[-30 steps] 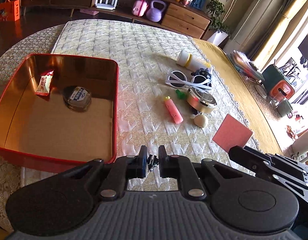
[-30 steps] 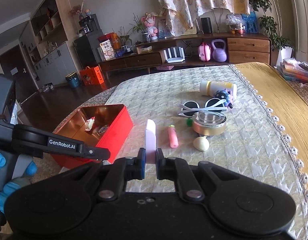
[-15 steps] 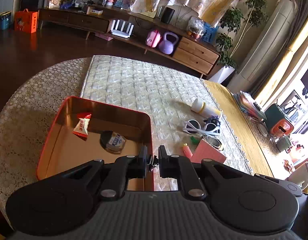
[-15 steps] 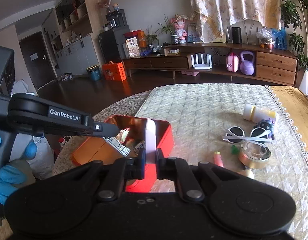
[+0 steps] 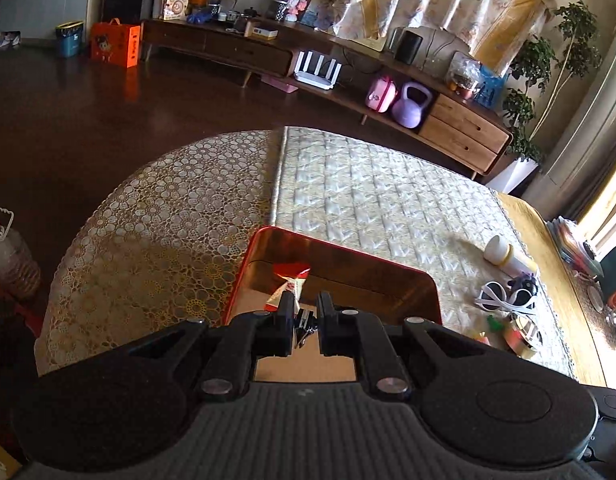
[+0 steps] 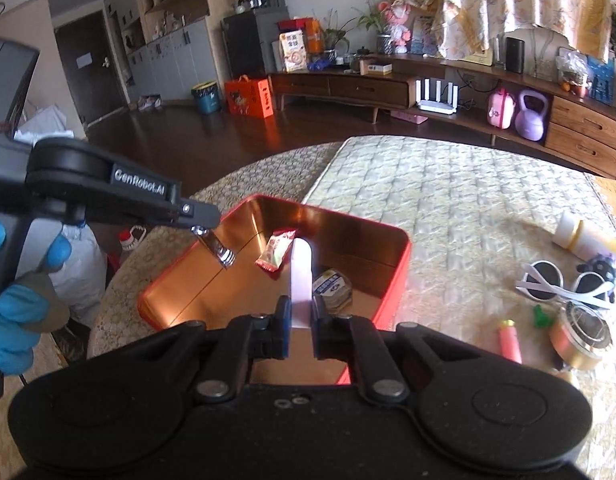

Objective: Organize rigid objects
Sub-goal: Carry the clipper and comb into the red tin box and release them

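Note:
A red tin tray (image 6: 396,256) with a gold inside sits on the round table; it holds a red snack packet (image 6: 275,249) and a round tin (image 6: 332,286). My right gripper (image 6: 299,326) is shut on a flat pink card (image 6: 300,280), held upright above the tray's near edge. My left gripper (image 5: 304,322) is shut on a small metal nail clipper (image 5: 303,326) over the tray (image 5: 340,248); the clipper also shows in the right wrist view (image 6: 217,249), hanging over the tray's left part.
To the right of the tray lie white sunglasses (image 6: 564,284), a pink marker (image 6: 510,340), a green piece (image 6: 542,316), a round gold tin (image 6: 580,334) and a white-and-yellow bottle (image 6: 584,236). A plastic bottle (image 5: 7,256) stands on the floor at the left.
Both grippers have moved left from the loose objects to above the red tray, each keeping its hold. The tray now lies directly under both.

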The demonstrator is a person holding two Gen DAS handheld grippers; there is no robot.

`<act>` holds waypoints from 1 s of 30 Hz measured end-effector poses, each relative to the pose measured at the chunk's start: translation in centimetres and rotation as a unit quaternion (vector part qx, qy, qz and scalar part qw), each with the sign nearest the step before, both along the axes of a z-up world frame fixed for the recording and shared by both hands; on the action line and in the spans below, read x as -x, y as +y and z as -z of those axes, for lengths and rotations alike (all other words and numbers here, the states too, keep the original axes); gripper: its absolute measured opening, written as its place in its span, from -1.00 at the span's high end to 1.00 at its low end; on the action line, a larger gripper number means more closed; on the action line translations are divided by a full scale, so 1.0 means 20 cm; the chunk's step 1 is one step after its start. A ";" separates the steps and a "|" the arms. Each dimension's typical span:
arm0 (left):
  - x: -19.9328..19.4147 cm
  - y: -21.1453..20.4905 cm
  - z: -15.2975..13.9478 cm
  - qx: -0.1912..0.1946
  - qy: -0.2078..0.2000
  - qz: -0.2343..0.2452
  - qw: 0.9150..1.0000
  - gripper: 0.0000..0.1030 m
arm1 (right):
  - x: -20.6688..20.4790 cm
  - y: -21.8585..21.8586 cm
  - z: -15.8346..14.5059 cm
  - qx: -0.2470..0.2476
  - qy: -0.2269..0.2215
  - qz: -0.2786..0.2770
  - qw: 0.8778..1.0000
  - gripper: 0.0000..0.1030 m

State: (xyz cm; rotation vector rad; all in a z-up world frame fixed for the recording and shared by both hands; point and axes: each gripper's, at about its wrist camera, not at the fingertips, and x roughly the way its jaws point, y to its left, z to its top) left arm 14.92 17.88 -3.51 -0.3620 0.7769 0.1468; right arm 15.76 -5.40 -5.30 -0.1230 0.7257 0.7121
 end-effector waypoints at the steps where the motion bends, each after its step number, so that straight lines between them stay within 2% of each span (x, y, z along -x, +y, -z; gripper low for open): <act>1: -0.01 0.01 0.01 -0.006 0.001 -0.002 1.000 0.78 | 0.00 0.02 0.01 0.007 0.000 -0.004 1.000 0.81; 15: -0.13 0.01 0.16 -0.034 0.001 -0.002 0.999 0.78 | -0.06 0.23 0.18 0.095 -0.013 -0.031 0.995 0.81; 25: -0.13 0.02 0.22 -0.029 0.000 0.004 1.000 0.78 | -0.07 0.24 0.21 0.097 -0.012 -0.036 0.995 0.81; 30: -0.09 0.01 0.22 -0.029 0.021 0.018 0.999 0.79 | -0.07 0.24 0.21 0.089 -0.004 -0.036 0.995 0.81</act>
